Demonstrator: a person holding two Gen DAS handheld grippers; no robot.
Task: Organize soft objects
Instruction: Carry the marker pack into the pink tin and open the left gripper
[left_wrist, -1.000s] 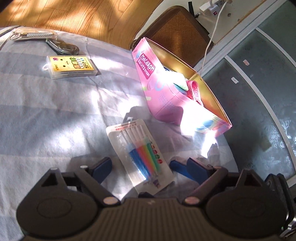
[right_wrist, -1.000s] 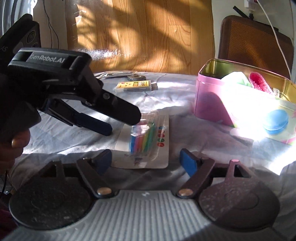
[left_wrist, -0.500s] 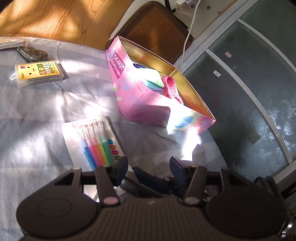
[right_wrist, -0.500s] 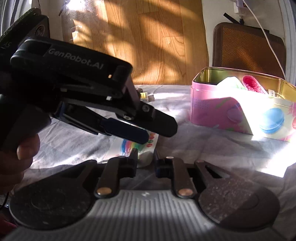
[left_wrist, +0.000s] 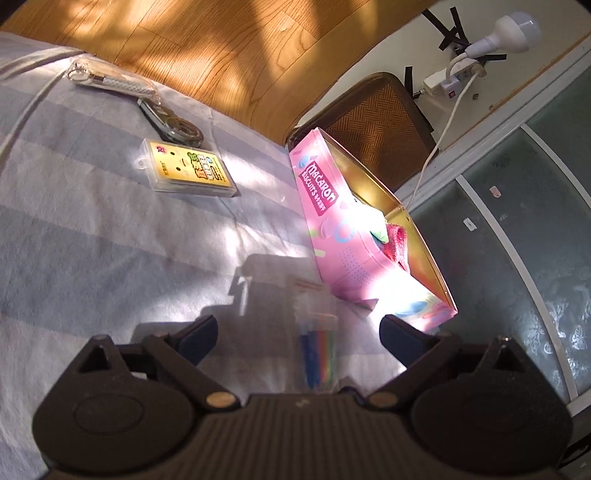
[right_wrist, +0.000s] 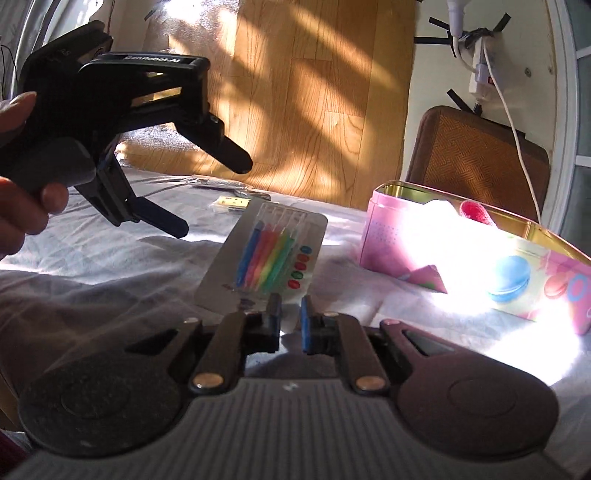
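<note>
Here we see the right tongs (right_wrist: 290, 317) clenched on the near edge of a clear blister pack of coloured picks (right_wrist: 266, 254), lifting it tilted off the striped sheet (right_wrist: 92, 266) that covers the surface; whether that surface is a table or a bed we cannot tell. In the left wrist view the same pack (left_wrist: 317, 343) shows between the spread fingers of the left tongs (left_wrist: 297, 334), which are released and hold nothing. In the right wrist view the left tongs (right_wrist: 216, 195) hang above the sheet to the left of the pack, apart from it, held in the person's hand (right_wrist: 22, 206).

To the right stands the pink macaron tin (right_wrist: 476, 254), lidless, its gold inside catching strong sun. Inside it we make out a red fuzzy soft item (right_wrist: 474, 212) at the far side and a pale item beside it, washed out by glare. From the left wrist view the tin (left_wrist: 332, 221) holds the red item (left_wrist: 397, 245) next to something light green.

Further away on the sheet lie a small clear case with a yellow card (left_wrist: 188, 171) and, beyond it, a keyring item (left_wrist: 173, 123).
</note>
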